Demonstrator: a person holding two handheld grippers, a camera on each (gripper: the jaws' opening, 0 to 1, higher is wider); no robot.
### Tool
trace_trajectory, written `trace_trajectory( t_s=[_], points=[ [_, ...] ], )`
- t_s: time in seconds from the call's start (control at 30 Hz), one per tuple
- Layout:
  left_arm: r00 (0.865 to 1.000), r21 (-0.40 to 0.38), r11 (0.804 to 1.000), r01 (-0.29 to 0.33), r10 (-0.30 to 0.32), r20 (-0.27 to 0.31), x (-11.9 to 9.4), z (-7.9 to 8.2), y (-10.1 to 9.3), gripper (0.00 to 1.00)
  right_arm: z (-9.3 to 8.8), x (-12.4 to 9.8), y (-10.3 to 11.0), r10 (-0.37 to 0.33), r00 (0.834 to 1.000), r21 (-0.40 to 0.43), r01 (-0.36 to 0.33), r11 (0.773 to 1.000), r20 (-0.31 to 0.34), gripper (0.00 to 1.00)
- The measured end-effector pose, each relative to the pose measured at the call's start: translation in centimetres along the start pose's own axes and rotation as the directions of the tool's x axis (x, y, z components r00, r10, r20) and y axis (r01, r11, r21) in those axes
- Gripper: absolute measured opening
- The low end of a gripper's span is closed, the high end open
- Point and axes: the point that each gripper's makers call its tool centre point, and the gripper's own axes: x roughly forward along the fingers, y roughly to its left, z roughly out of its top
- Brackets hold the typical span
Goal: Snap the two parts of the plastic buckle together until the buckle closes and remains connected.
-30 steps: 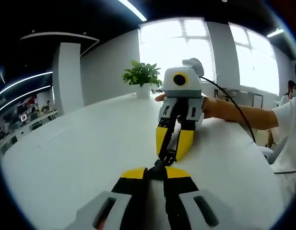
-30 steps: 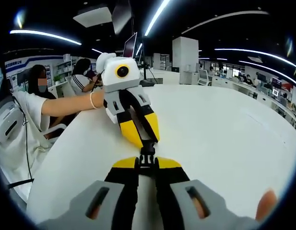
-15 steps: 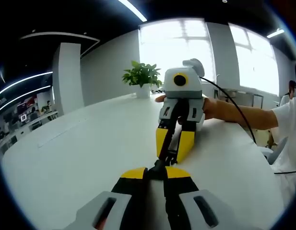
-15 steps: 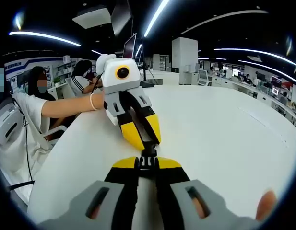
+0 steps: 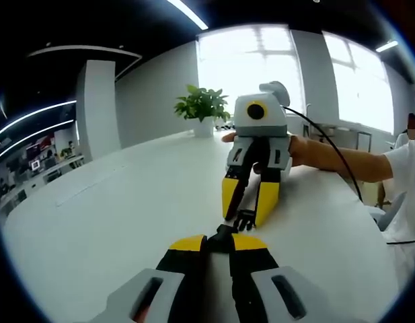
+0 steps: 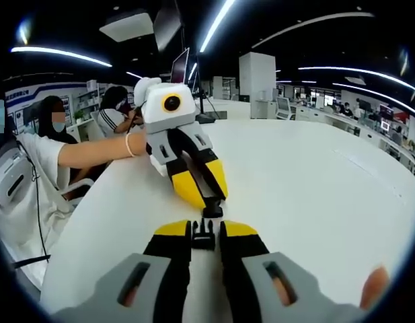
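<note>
The black plastic buckle is in two parts, held just above the white table (image 5: 113, 222). My left gripper (image 5: 220, 242) is shut on the socket part (image 5: 224, 233), whose tip pokes out between its yellow-tipped jaws. Facing it, my right gripper (image 5: 245, 214) is shut on the pronged part (image 5: 245, 219). A small gap separates the two parts. In the right gripper view the right gripper (image 6: 204, 230) pinches the pronged part (image 6: 204, 235), and the left gripper (image 6: 210, 200) holds the socket part (image 6: 212, 210) just beyond it.
A potted green plant (image 5: 202, 108) stands at the table's far edge. A person's hand and forearm (image 5: 328, 158) hold the right gripper. People sit at desks (image 6: 52, 121) beyond the table's left side in the right gripper view.
The two buckle parts, touching end to end before, now stand slightly apart. The right gripper has drawn back a little from the left one.
</note>
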Motion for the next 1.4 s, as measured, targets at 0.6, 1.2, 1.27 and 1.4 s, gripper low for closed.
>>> trace_trajectory(
  t_s=[0.6,1.2,1.27,1.4],
  points=[
    [1.000,0.005,1.000,0.011,-0.011,-0.002,0.1,-0.1,0.0,0.12,0.0,-0.1,-0.5,0.007,1.000,-0.035,-0.007,0.999,-0.001,0.14],
    [0.999,0.009,0.999,0.048,-0.048,-0.001,0.3,0.0,-0.6,0.12,0.0,0.2,0.3,0.029,1.000,-0.040,-0.029,0.999,0.000,0.13],
    [0.999,0.009,0.999,0.053,-0.053,-0.001,0.3,0.0,-0.7,0.12,0.0,0.2,0.3,0.032,0.999,-0.040,-0.032,0.999,0.002,0.13],
    [0.999,0.010,0.999,0.054,-0.054,-0.001,0.2,0.0,-0.9,0.12,0.0,0.3,0.4,0.029,1.000,-0.050,-0.029,0.998,-0.002,0.13]
  ],
)
